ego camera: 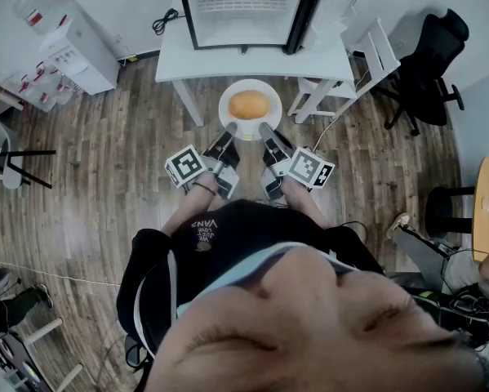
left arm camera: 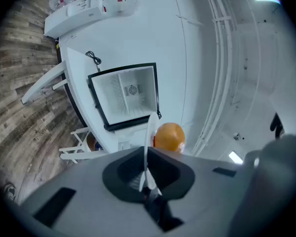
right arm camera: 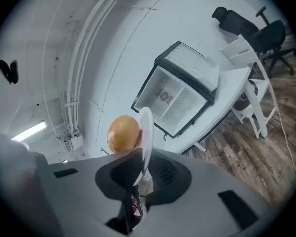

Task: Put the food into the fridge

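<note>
White plate (ego camera: pixel 228 118) with its orange bun (ego camera: pixel 249 104), pinched by left claw (ego camera: pixel 229 131) and right claw (ego camera: pixel 265 131), looks mid-carry; next, a level lift into the open fridge (ego camera: pixel 242 6) on the counter (ego camera: pixel 177 57).

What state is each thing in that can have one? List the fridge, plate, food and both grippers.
fridge: door open, standing on the table.
plate: held in the air by its rim, short of the table.
food: resting on the plate.
left gripper: shut on the plate.
right gripper: shut on the plate.
</note>
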`<state>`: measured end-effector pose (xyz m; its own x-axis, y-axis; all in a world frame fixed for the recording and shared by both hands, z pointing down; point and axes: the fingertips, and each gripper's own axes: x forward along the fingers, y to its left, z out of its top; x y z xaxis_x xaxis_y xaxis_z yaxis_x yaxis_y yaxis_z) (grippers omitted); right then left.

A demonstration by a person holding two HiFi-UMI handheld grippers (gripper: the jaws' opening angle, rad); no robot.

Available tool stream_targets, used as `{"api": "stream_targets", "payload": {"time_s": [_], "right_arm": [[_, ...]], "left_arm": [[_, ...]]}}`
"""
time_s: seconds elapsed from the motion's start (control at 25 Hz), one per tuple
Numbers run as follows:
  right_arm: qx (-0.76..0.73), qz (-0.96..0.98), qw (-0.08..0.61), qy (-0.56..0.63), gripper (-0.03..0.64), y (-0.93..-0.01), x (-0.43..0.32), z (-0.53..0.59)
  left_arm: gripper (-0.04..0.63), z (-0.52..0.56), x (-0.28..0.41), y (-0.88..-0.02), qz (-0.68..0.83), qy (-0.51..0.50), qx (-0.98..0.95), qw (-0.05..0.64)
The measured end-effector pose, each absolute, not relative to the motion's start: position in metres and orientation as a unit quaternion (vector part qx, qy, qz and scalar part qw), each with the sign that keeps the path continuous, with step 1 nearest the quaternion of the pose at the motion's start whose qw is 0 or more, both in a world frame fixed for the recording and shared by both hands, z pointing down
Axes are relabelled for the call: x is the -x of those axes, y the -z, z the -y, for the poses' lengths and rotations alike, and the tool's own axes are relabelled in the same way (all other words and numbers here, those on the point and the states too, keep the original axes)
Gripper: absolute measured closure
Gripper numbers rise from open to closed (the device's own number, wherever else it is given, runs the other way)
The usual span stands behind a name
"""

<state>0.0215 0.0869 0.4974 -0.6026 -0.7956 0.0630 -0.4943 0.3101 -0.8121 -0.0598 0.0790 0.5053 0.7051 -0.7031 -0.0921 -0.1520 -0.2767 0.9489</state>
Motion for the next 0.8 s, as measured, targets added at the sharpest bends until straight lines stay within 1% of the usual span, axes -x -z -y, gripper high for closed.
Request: {"api": "stream_targets", "payload": {"time_s": [0.12, 0.4, 0.64, 0.8], "right_arm": [[0.408, -0.79, 0.177, 0.422, 0.578, -0.498, -0.022, -0.086], [0.408, -0.79, 0.175, 0.423, 0.58, -0.498, -0.022, -0.087], [0.409, -0.803, 0.168, 0.399, 0.578, -0.496, -0.024, -0.087], [0.405, -0.803, 0.167, 0.404, 0.578, -0.5, -0.035, -0.086]], "left_arm": [[0.571, -0.078, 0.057, -0.501, 0.269, 0.273, -0.757, 0.529], [0.572, -0.08, 0.06, -0.508, 0.286, 0.261, -0.75, 0.536], [0.572, -0.08, 0.054, -0.503, 0.272, 0.277, -0.752, 0.533], [0.571, -0.081, 0.046, -0.513, 0.292, 0.267, -0.746, 0.536]]}}
